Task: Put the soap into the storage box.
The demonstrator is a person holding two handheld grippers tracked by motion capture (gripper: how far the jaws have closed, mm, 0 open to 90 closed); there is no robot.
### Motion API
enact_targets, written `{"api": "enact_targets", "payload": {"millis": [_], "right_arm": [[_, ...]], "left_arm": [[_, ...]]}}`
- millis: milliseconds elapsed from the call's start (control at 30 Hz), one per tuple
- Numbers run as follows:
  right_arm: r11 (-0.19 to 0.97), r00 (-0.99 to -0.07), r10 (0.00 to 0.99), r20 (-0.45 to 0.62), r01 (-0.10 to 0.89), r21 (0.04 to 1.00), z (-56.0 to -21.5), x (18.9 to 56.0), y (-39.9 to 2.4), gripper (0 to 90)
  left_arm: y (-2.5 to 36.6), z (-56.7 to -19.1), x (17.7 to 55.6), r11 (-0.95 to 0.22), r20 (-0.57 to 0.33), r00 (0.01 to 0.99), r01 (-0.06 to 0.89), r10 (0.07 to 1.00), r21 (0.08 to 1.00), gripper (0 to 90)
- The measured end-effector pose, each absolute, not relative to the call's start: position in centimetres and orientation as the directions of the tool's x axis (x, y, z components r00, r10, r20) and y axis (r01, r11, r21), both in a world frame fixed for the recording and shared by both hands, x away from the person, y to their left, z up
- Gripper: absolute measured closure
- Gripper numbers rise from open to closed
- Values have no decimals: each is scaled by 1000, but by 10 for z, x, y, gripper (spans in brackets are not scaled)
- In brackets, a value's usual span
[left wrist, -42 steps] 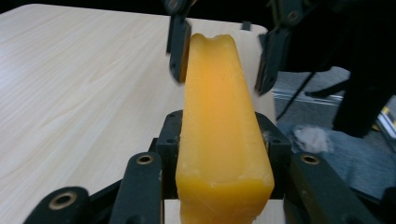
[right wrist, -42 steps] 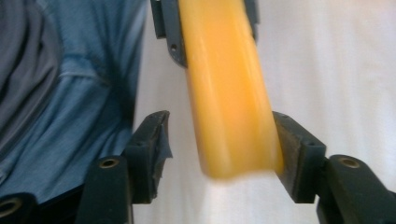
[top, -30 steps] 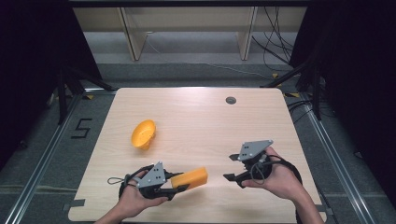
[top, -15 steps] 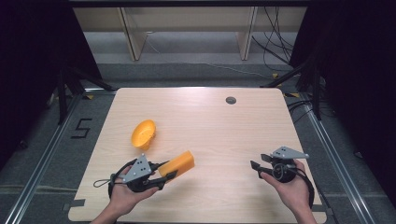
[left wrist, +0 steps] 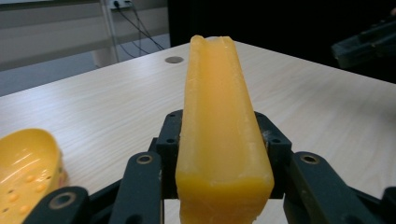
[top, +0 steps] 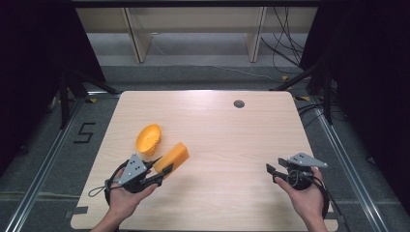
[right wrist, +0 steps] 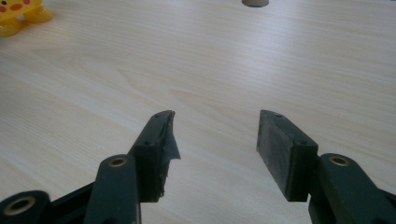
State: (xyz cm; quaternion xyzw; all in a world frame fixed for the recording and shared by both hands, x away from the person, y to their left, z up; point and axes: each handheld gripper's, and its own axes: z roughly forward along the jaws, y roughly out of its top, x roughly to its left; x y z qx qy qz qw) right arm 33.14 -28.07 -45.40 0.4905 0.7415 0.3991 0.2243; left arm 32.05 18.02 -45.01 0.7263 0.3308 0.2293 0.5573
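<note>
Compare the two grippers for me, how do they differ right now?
The left gripper is shut on a long yellow-orange block; the right gripper is open and holds nothing. The left gripper sits beside the yellow perforated bowl, while the right gripper is over bare table near the right edge. Both are black, hand-held and carry a grey three-cornered plate.
</note>
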Motion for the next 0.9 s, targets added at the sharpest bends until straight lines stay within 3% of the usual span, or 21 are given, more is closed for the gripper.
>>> {"api": "enact_targets", "payload": {"millis": [333,600,900], "right_arm": [[185,-421,903,88,564,805,-455,332,-278,457],[213,-449,891,68,545,811,-455,334,-281,456],[223,-443,895,54,549,805,-455,334,-283,456]], "left_arm": [[187,-447,330,-139,-6,552,220,834,966,606],[195,-444,336,-67,-16,378,204,926,977,606],[202,-441,344,-49,-12,316,185,949,981,606]]}}
